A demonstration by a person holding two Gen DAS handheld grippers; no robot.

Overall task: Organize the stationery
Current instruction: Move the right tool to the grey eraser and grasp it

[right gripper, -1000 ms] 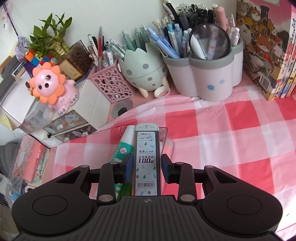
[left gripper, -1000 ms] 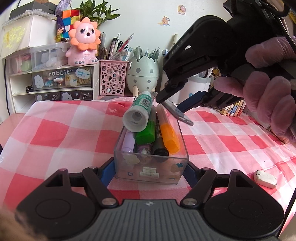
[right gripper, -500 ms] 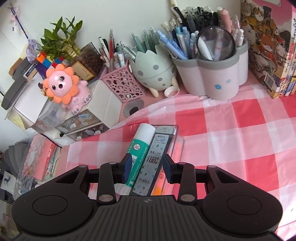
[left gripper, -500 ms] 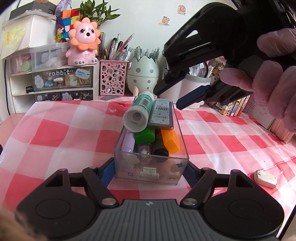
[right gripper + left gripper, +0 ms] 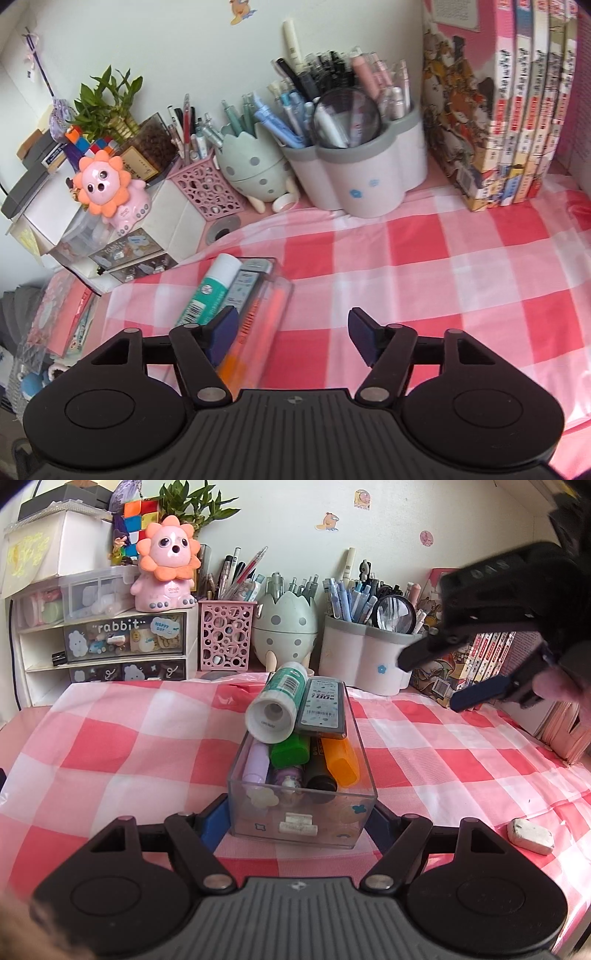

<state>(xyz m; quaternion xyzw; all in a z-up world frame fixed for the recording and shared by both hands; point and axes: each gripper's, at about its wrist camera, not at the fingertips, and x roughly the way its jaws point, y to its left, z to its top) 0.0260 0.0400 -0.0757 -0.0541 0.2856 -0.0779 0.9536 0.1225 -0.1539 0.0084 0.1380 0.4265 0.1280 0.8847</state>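
Observation:
A clear plastic box (image 5: 302, 814) stands on the checked cloth, and my left gripper (image 5: 297, 821) is shut on its near end. Inside lie markers, among them a green one (image 5: 290, 749) and an orange one (image 5: 341, 762). On top rest a green-and-white glue stick (image 5: 277, 705) and a grey lead-refill case (image 5: 323, 709). My right gripper (image 5: 293, 338) hovers above and right of the box, its jaws opening with nothing between them; in the left wrist view this right gripper (image 5: 439, 679) hangs at the upper right. The glue stick (image 5: 212, 291) and lead case (image 5: 247, 282) show below its left finger.
A white eraser (image 5: 530, 833) lies on the cloth at the right. Along the back stand a white-grey pen holder (image 5: 364, 182), an egg-shaped holder (image 5: 255, 166), a pink mesh cup (image 5: 207, 192), a drawer unit (image 5: 107, 642) with a pink lion toy (image 5: 168, 565), and books (image 5: 513, 110).
My right gripper let go of the lead-refill case onto the box's contents, opened, and drew back up and to the right. The left gripper and the box stayed put.

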